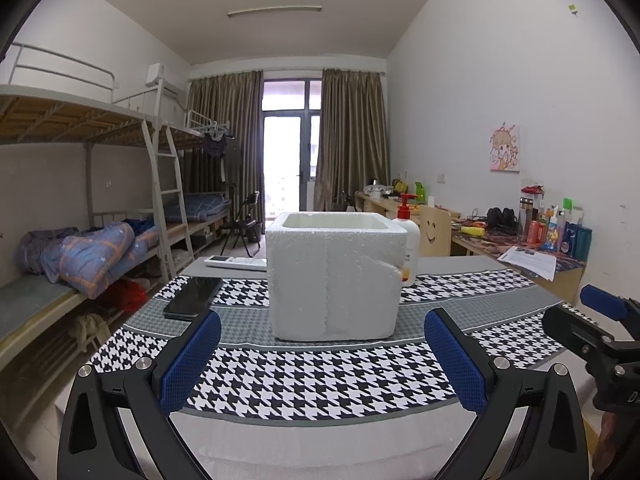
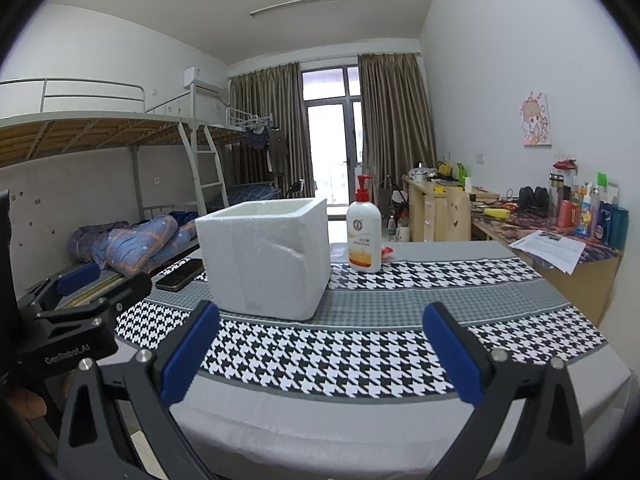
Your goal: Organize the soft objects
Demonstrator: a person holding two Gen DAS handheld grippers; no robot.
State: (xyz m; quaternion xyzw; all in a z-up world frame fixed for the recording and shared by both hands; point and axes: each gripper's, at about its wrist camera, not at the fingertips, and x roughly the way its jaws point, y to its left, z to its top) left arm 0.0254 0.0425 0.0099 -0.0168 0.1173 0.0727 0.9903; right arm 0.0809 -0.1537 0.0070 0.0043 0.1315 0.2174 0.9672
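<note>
A white foam box (image 1: 334,276) stands open-topped on the houndstooth cloth (image 1: 312,376) over the table; it also shows in the right wrist view (image 2: 266,258). My left gripper (image 1: 322,354) is open and empty, near the table's front edge, facing the box. My right gripper (image 2: 320,350) is open and empty, to the right of the left one, which shows at the left edge (image 2: 80,300). The right gripper shows at the right edge of the left wrist view (image 1: 600,328). No soft object is visible on the table; the box's inside is hidden.
A white pump bottle (image 2: 363,236) stands right of and behind the box. A black phone (image 1: 193,298) and a white remote (image 1: 236,263) lie to its left. A small red item (image 2: 387,252) lies by the bottle. Bunk beds are left, cluttered desks right.
</note>
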